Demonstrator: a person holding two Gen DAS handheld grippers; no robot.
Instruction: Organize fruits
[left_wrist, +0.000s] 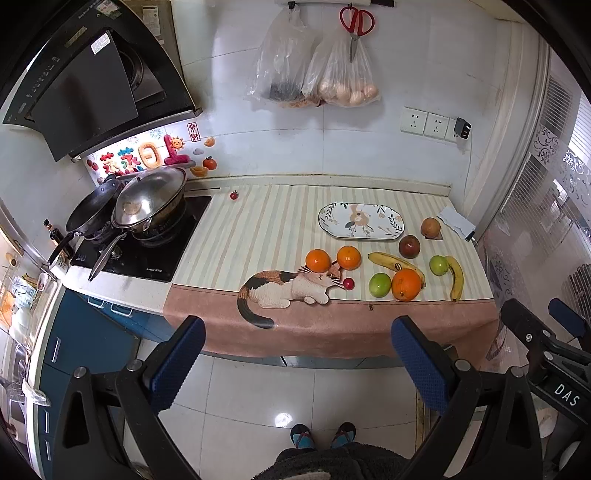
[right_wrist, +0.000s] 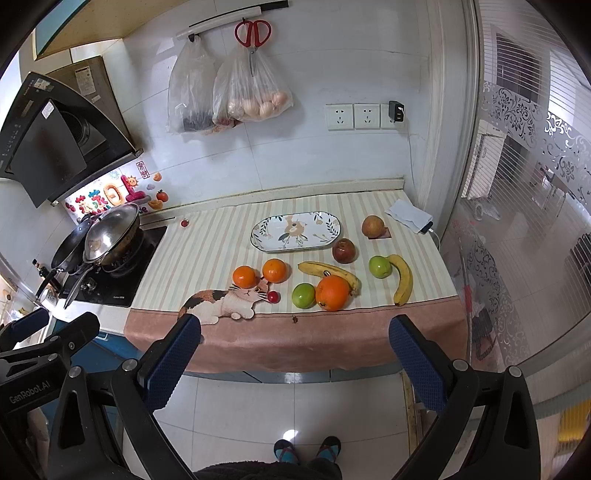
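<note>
Hovering short of the table (left_wrist: 332, 332), both tongs (left_wrist: 297, 354) (right_wrist: 295, 350) gape empty, since the fruit lies loose beside the bare plate (right_wrist: 295, 230).

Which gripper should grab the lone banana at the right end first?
Probably right: the banana lies nearer the right gripper than the left gripper. Both are open and empty.

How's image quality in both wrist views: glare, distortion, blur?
Left wrist view: heavy fisheye bending at the edges with black corner vignette, a glare spot on the floor tile, fruit sharp, e.g. the large orange. Right wrist view: same barrel distortion, a ceiling-light reflection on the floor, the glass door washed out and hazy; the plate is crisp, with no motion blur.
</note>
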